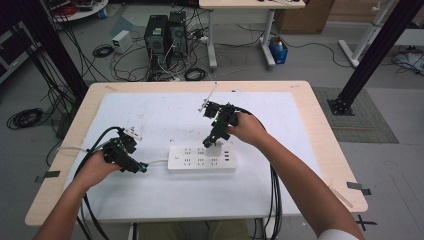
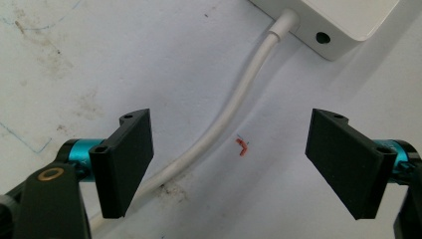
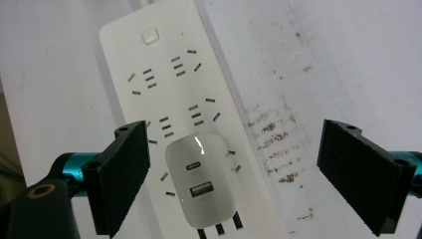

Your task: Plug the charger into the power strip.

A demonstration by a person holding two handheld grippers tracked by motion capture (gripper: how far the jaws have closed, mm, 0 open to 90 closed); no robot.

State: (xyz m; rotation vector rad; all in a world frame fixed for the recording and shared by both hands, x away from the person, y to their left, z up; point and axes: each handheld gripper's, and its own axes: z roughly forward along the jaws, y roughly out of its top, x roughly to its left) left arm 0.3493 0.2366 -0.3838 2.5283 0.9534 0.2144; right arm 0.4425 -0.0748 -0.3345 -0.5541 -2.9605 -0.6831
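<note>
Nearest you, your forearms come in over the table's (image 1: 60, 150) front edge, which runs wooden and bare around a white mat (image 1: 165, 195). Your left gripper (image 1: 141, 168) lies low on the mat at the left, jaws spread wide and holding nothing. Its own view shows them straddling the white cord (image 2: 234, 107), which curves between them without touching either and runs into the end of the strip (image 2: 343, 25); a small red fleck (image 2: 242, 147) sits on the mat beside the cord. There is open mat on both sides of that gripper.

The strip (image 1: 201, 157) lies flat mid-mat, long side toward you, with bare mat before and behind it. It is smooth white plastic with rounded corners and rows of slots.

Your right gripper (image 1: 211, 144) tilts down over the strip's right part, jaws apart and empty. From its view you see a glossy white charger (image 3: 204, 179) plugged into the strip, two ports on its face, standing between the jaws and clear of both. Brown smudges (image 3: 276, 149) mark the mat beside the strip there.
</note>
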